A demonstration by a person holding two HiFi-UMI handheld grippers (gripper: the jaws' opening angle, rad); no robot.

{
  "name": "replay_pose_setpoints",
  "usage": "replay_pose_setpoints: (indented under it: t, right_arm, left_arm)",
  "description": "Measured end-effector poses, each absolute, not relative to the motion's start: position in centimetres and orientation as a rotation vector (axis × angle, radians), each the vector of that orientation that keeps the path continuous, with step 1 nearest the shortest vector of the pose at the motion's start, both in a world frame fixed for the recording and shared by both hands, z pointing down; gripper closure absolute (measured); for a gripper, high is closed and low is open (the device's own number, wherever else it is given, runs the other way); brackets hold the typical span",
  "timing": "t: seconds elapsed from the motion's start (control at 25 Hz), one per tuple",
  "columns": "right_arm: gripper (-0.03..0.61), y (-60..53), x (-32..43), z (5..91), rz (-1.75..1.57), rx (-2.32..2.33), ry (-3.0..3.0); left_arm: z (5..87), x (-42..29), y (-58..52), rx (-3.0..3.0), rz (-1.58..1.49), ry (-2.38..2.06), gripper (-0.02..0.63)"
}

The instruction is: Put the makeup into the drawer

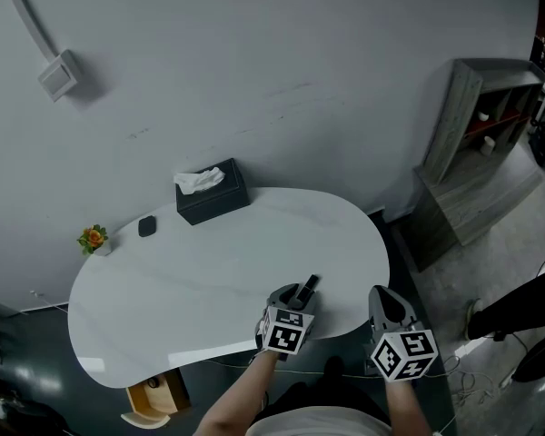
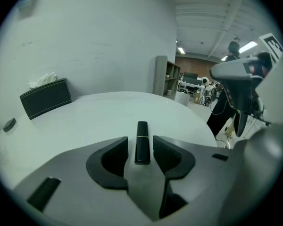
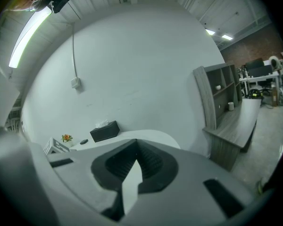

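Step in hand: pickup of the makeup, not yet a grasp. A black lipstick (image 2: 141, 142) lies flat on the white surface (image 1: 209, 280) near its near edge, lengthwise between the jaws of the left gripper (image 1: 295, 300). The jaws are partly open w/ a thin gap each side, closer on the right pad, so nothing is held yet. Right gripper (image 3: 136, 149) hangs off the near right edge of the surface, jaws together, empty.

Next, as I judge it: close on the lipstick squarely. It's slim & round, so it could roll or squirt out if pinched off-centre. Then lift and carry it left to the wooden drawer (image 1: 156, 395), which sticks out open under the surface's near left edge. The surface overhangs part of it, so the drop prob. needs an approach from the near side.

Other stuff: black tissue box (image 1: 212, 193) at the far edge, a small dark item (image 1: 146, 226) and a little flower pot (image 1: 94, 239) far left, a grey shelf unit (image 1: 477, 143) well off to the right. None of it sits in the route.
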State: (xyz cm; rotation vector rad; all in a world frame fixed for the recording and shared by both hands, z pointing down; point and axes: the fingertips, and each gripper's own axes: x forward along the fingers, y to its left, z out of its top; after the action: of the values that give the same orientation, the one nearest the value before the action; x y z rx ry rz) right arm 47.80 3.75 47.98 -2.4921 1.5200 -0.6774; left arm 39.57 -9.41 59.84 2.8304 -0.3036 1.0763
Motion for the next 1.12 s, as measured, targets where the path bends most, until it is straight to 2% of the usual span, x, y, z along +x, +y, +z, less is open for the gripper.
replay_pose_setpoints:
  t: [0.56,1.12]
  right_arm:
    - [0.577,4.4,47.7,47.8,-0.676,-2.483,1.504]
    - [0.577,5.1,47.1,47.9,-0.680,-2.472,1.508]
  left_arm:
    - [60.4,39.6,-9.0,2.831,1.178,-0.266,0.460]
    - [60.4,39.6,-8.7,2.844,1.199,-0.230,0.508]
